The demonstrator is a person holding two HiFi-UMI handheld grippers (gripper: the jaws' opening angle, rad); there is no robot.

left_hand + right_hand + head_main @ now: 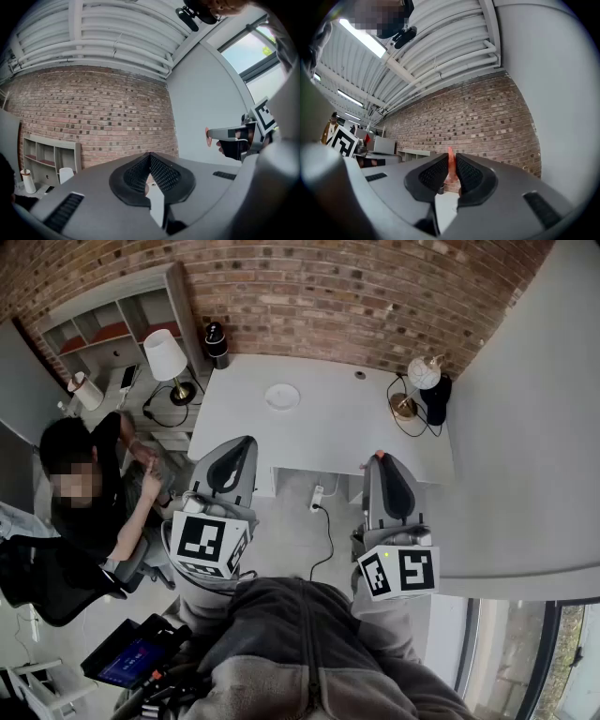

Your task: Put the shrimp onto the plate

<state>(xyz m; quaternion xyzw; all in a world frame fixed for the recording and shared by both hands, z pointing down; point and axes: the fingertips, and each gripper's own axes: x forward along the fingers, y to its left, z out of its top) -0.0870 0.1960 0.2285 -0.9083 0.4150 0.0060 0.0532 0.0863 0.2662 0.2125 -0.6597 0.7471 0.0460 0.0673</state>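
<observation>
Shrimp (450,165) is held clear of the white desk (328,432), clamped between the right claw's (380,459) 2 jaws. The left claw (150,158) has its 2 jaws together at the tips, with nothing between them. A round white plate (282,397) lies toward the desk's far edge, well apart from both claws. The shrimp's orange tip pokes out above the jaws.

Head view steeply down on white table (328,432), gripper views angled upward, all three share brick wall (309,287)
</observation>
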